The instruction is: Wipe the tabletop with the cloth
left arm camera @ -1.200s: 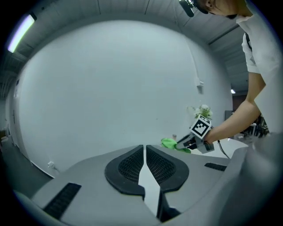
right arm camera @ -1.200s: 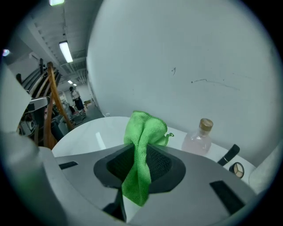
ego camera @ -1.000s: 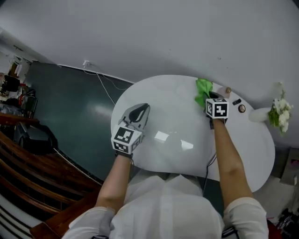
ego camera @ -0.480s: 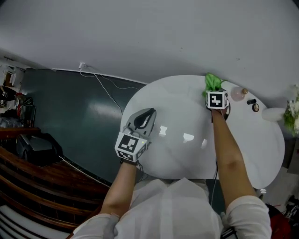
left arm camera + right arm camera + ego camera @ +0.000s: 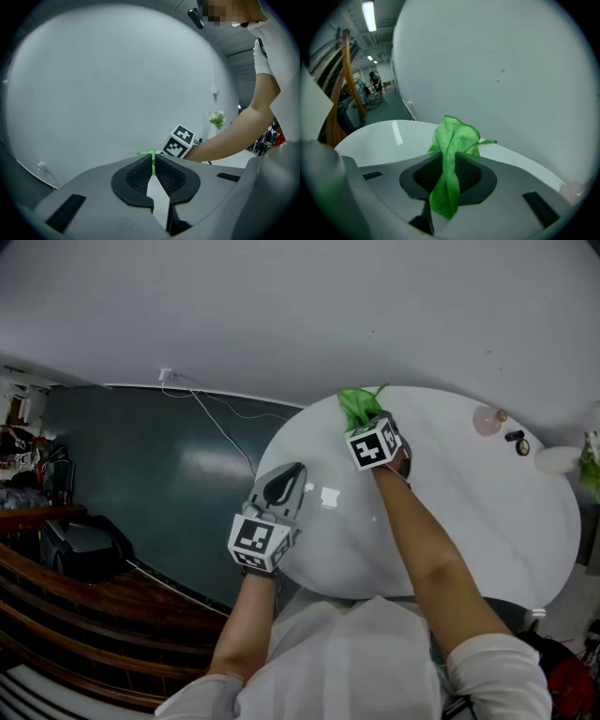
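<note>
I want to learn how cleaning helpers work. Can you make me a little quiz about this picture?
1. True or false: the left gripper holds the cloth.
2. What colour is the cloth?
3. Where on the table is the cloth? A: at its far edge. B: in its middle. C: at its near edge.

Key: 1 false; 2 green; 3 A.

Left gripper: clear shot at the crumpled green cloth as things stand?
Probably yes: only bare white round tabletop lies between the left gripper and the crumpled green cloth. But the right gripper is shut on it.
</note>
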Tool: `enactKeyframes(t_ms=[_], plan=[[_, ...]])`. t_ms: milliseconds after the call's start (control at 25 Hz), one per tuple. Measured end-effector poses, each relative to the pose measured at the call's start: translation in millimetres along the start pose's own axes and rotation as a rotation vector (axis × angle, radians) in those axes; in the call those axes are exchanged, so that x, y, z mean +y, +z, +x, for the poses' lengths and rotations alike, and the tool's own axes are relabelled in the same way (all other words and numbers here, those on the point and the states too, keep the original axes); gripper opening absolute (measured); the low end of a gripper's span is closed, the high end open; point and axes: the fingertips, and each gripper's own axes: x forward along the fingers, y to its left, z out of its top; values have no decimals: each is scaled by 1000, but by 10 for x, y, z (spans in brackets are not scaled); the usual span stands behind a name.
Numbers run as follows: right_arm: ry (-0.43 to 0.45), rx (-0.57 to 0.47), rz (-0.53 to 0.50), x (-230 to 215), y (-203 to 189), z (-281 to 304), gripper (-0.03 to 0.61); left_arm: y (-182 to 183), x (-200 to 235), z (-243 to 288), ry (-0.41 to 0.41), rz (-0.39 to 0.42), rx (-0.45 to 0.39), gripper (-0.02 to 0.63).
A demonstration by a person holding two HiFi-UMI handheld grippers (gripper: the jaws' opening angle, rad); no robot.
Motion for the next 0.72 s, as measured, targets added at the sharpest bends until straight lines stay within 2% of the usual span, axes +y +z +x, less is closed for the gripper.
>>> enactKeyframes(t_ms=[240,440,560,720], plan=[[126,-41,-102,803,146,-4,77,-61,112,-102,36,-6,12,32],[253,-68,-193,1160,-29,-185,77,-85,-1,-18,21,1,29,32],[305,-83,-254,1148,-272,-352,77,-61,-175,117,-11,11,30,32],[269,-82,-222,697,-671,-571,77,0,-510,357,-78,29,30,32]])
